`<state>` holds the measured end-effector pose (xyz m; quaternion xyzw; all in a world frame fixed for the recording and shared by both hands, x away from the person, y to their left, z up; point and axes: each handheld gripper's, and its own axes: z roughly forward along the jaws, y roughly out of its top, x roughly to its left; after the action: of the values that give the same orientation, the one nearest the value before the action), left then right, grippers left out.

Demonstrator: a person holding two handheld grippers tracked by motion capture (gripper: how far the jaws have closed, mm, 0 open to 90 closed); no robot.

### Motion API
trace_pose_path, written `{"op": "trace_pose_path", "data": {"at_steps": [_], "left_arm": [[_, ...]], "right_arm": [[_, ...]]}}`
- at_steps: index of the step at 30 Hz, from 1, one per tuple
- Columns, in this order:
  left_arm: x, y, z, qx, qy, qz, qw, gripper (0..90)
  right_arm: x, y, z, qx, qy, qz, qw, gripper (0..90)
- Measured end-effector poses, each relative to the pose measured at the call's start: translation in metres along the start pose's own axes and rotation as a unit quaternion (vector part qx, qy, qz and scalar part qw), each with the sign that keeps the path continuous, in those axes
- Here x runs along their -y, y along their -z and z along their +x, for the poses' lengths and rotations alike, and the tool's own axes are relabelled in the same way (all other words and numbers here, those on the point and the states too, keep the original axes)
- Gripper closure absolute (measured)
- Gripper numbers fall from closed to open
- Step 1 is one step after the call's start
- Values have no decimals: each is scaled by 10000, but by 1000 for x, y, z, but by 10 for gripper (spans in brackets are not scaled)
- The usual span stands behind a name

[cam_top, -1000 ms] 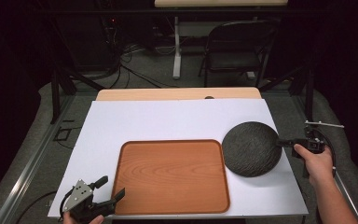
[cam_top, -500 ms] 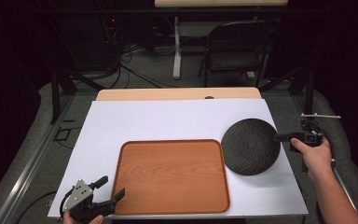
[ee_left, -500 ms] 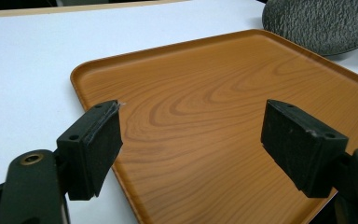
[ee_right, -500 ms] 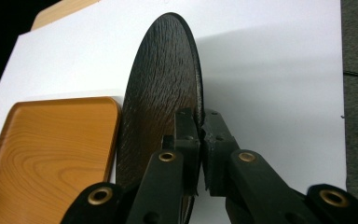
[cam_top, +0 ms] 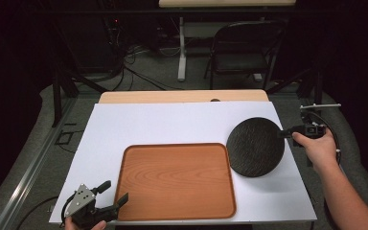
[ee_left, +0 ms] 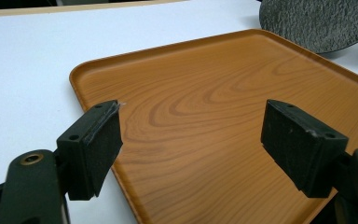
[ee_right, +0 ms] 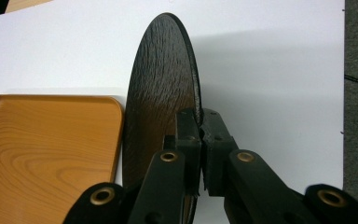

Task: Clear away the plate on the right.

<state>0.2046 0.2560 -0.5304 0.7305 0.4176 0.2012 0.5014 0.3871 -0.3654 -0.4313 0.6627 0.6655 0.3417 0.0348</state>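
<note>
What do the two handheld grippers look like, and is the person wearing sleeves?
Both grippers, left gripper and right gripper, are black with blocky fingers and brass-coloured pivot pins. The left carries a grey three-cornered plate; a dark cable loops from the right. Forearms are bare.

Black claw (ee_right: pixel 200 140), brass pivot screws, bare forearms.

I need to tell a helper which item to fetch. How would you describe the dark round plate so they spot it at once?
On the white table top, look just right of the wooden tray. The dark round plate hangs there, its right edge pinched in the jaws of the right gripper. It is the one black, rough-textured disc beside a smooth, orange-brown rectangle.
</note>
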Motion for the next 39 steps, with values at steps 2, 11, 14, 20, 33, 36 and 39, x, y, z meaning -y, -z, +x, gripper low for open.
{"op": "trace_pose_path", "data": {"at_steps": [2, 11, 14, 20, 33, 36, 39], "left_arm": [[0, 0, 0, -14, 2, 2, 10000, 204], [0, 0, 1, -11, 16, 5, 10000, 205], [0, 0, 1, -7, 20, 31, 10000, 204], [0, 0, 1, -3, 21, 4, 10000, 205], [0, 0, 2, -12, 44, 10, 10000, 205], [0, 0, 2, -20, 22, 32, 10000, 205], [0, 0, 2, -7, 37, 21, 10000, 206]], "right_arm": [[-5, 0, 5, 73, 75, 54, 9999, 877], [-15, -1, 14, 167, 36, 213, 9996, 878], [-17, -2, 15, 180, 61, 231, 9996, 878], [-21, -2, 17, 191, 56, 289, 9994, 878], [-27, 17, 11, 270, -32, 178, 9995, 876], [-28, 22, 9, 269, -51, 144, 9995, 876], [-28, 27, 7, 244, -88, 112, 9996, 874]]}}
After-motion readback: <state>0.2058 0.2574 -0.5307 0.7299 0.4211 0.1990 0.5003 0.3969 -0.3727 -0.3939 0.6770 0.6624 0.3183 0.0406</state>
